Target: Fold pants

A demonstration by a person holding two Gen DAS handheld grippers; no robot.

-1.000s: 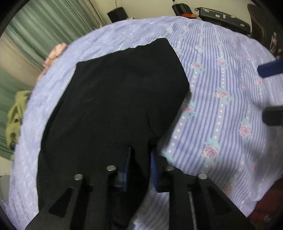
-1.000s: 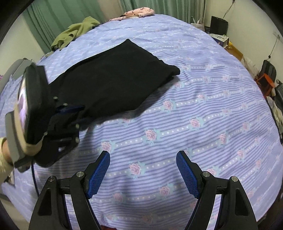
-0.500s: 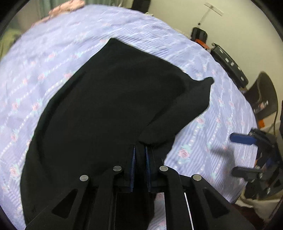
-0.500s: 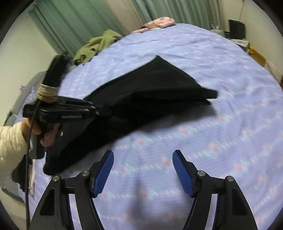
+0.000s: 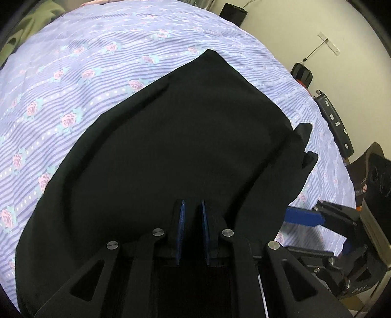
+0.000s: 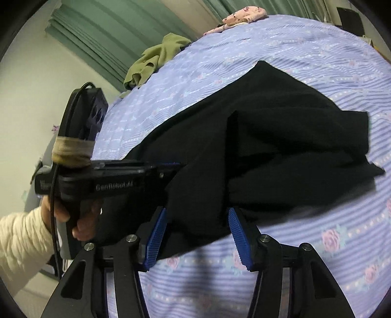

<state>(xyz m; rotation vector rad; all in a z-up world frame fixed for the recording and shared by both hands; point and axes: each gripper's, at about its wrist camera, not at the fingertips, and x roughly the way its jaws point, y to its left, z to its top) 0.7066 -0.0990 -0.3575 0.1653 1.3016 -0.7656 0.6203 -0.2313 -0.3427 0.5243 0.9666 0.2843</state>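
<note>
Black pants [image 5: 185, 146] lie on the bed, with their near end lifted and draped. My left gripper [image 5: 192, 220] is shut on the near edge of the pants and holds it up; it also shows in the right wrist view [image 6: 168, 166], gripping the cloth at the left. My right gripper [image 6: 198, 234] is open, its blue pads on either side of the hanging lower edge of the pants [image 6: 268, 151]. One blue pad of it shows in the left wrist view [image 5: 303, 216] at the lower right.
The bed has a lilac striped cover with roses [image 5: 73, 80]. A green garment [image 6: 158, 58] and a pink one [image 6: 244, 14] lie at the bed's far edge by green curtains. A suitcase [image 5: 337, 127] and speaker [image 5: 232, 14] stand beyond the bed.
My left gripper has lifted the pants' end higher and carried it over the rest. My right gripper has moved in to the hanging edge, still open.
</note>
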